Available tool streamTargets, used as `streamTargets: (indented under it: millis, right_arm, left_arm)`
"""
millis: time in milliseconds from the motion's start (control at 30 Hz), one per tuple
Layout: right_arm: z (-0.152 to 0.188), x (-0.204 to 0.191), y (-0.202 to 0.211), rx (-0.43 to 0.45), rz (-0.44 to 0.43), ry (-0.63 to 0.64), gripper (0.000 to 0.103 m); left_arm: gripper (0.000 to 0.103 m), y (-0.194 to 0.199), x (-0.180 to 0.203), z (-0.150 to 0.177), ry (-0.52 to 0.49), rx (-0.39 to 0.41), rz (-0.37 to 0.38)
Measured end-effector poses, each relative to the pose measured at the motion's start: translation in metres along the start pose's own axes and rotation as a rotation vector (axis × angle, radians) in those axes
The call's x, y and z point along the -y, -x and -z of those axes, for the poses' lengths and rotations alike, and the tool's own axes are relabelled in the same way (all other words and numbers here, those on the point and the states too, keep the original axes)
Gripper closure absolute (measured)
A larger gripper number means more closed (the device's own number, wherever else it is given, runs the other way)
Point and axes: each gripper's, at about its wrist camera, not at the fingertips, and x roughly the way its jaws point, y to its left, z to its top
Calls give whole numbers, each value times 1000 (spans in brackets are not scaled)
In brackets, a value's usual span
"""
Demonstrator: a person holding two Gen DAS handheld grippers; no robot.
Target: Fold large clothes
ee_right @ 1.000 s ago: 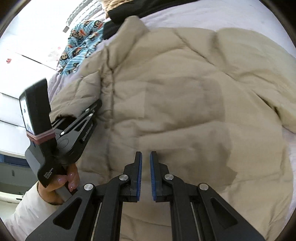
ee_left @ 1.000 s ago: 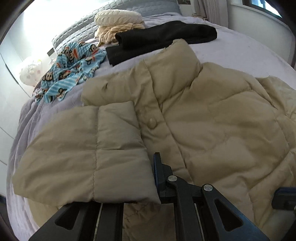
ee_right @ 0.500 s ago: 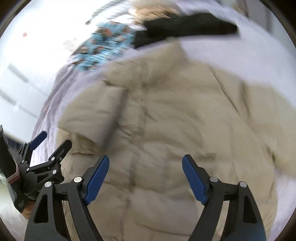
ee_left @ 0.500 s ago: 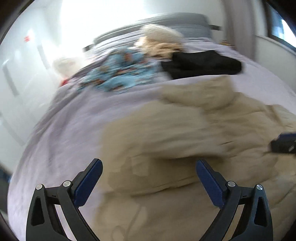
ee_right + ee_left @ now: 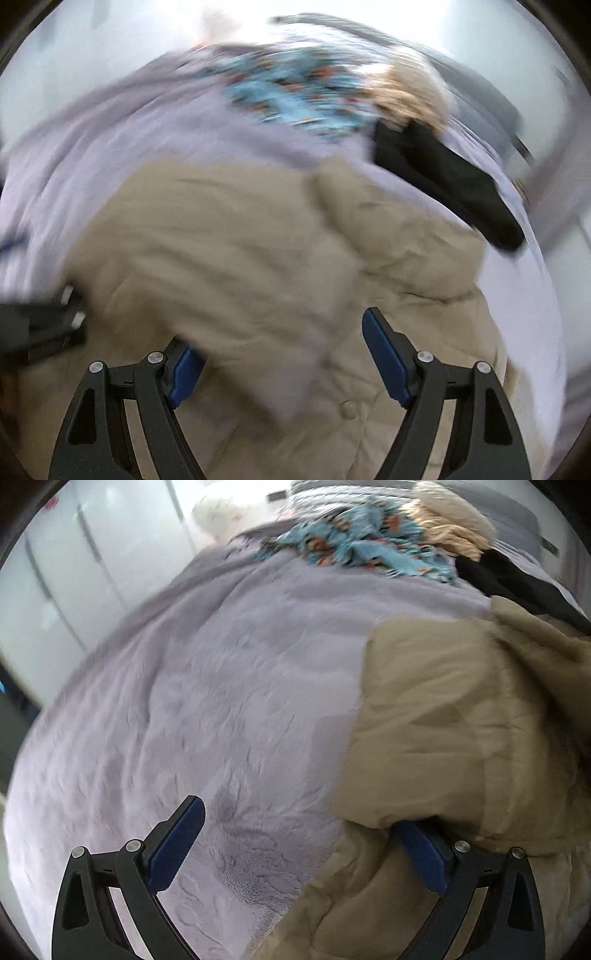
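Both tongs stand apart, clamping nothing. The beige jacket lies right of the left tongs, while the right tongs hover directly over its folded sleeve.

Left tool, right tool, black triangular cut-out frames, silver screws, flat blue pads

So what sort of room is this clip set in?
Most likely a bedroom: a lilac bedspread covers a bed, a grey quilted headboard stands behind it, and clothes, including a beige puffer jacket, lie on top.
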Motion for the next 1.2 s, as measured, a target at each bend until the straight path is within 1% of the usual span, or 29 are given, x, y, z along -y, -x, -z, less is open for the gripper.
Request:
streamTargets:
  millis: [33,100,133,167,200,267,333,367,400,433,467,500,533,567,600,633,667,733,767,833,933,1033,1100,1200]
  right_arm:
    - [-1,18,3,20,-13,-102,21]
    - [10,65,5,45,-73,-359,21]
    - [17,82,4,41,-82,-447,21]
    - [30,107,0,15,-83,-568,21]
    - [40,122,-5,-15,-94,-638,21]
    - [66,152,-20,-102,-166,-784,23]
    - [87,171,-28,-145,-241,-886,24]
    - [98,180,-30,-152,-289,-940,29]
    - [103,185,-31,-153,-311,-962,32]
    - [106,188,-31,-157,-322,-971,39]
    - [107,189,-31,-160,-322,-970,56]
    - [106,189,-32,-168,-328,-961,67]
    - [105,187,-35,-176,-345,-951,86]
    - [103,185,-37,-183,-362,-940,91]
    - [101,182,-37,-184,-360,-927,91]
    - [97,180,-35,-180,-353,-902,92]
    - [94,177,-32,-173,-338,-866,93]
    - [93,171,-24,-171,-312,-819,93]
    - [94,173,-22,-181,-300,-808,93]
    - [105,181,-27,-213,-287,-825,93]
    - [124,198,-31,-228,-313,-904,93]
    - [136,212,-19,-220,-278,-955,92]
    - [144,220,-8,-218,-267,-988,89]
    - [158,231,10,-221,-280,-1034,89]
  left_arm:
    - [1,-2,-2,0,8,-3,8]
    - [1,-3,-3,3,0,4,11]
    - [1,-3,-2,4,-13,7,9]
    - [1,-3,-1,4,-23,2,10]
    - [1,-2,0,2,-30,-8,12]
    - [2,9,-4,-2,-53,-23,43]
    - [2,31,-11,-7,-74,2,104]
    - [2,42,-15,-9,-83,19,126]
    - [2,54,-18,-12,-89,44,151]
    - [2,63,-21,-19,-89,65,170]
    - [3,67,-22,-27,-83,79,181]
    - [11,68,-22,-37,-69,92,197]
    - [16,65,-19,-48,-53,92,216]
    - [16,58,-13,-59,-43,84,230]
    - [18,51,-6,-64,-43,84,234]
    - [30,42,2,-68,-50,85,234]
    - [34,28,15,-69,-76,57,229]
    - [36,4,33,-64,-111,-10,209]
    - [36,-9,41,-56,-127,-31,197]
    - [35,-21,48,-47,-141,-44,196]
    - [33,-23,48,-46,-126,-44,188]
    - [33,-19,46,-52,-125,-58,175]
    - [33,-7,42,-55,-130,-47,156]
    - [33,21,40,-54,-140,-18,175]
